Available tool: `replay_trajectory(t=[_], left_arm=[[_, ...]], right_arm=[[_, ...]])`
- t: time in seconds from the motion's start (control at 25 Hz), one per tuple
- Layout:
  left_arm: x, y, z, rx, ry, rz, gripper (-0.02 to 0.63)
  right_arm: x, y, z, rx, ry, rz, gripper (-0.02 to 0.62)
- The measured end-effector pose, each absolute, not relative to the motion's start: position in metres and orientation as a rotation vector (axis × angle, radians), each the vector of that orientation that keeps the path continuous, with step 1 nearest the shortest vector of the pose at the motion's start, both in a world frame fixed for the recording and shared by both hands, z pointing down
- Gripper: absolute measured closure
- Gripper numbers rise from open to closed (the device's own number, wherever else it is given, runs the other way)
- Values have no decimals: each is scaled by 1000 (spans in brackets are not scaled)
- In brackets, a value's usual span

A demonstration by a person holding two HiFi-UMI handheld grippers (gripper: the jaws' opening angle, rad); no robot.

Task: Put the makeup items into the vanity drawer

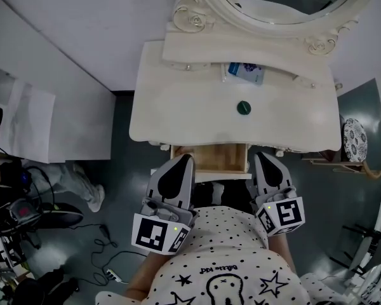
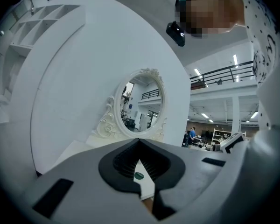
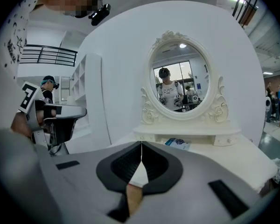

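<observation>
left tongs [image 1: 183, 159] and right tongs [image 1: 262, 155], both closed, near open drawer [image 1: 209, 158]

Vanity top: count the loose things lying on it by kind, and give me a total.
round dark green item: 1
blue and white packet: 1
total: 2
</observation>
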State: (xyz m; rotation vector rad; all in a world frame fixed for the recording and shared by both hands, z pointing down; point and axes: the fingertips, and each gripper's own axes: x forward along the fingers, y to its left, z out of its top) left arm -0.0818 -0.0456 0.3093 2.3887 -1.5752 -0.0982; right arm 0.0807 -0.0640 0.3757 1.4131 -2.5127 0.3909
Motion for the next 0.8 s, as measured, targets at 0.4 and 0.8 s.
replay_trajectory(t=[0.4,0.8], left_arm=[[-87,-39,312,2348,-1602,-97,610],[-101,-32,312,2300,-1676,-88,611]], right_arm=[[102,-134,408,1404,-2382,278,578],[97,-196,472,1284,-2265,288,525]])
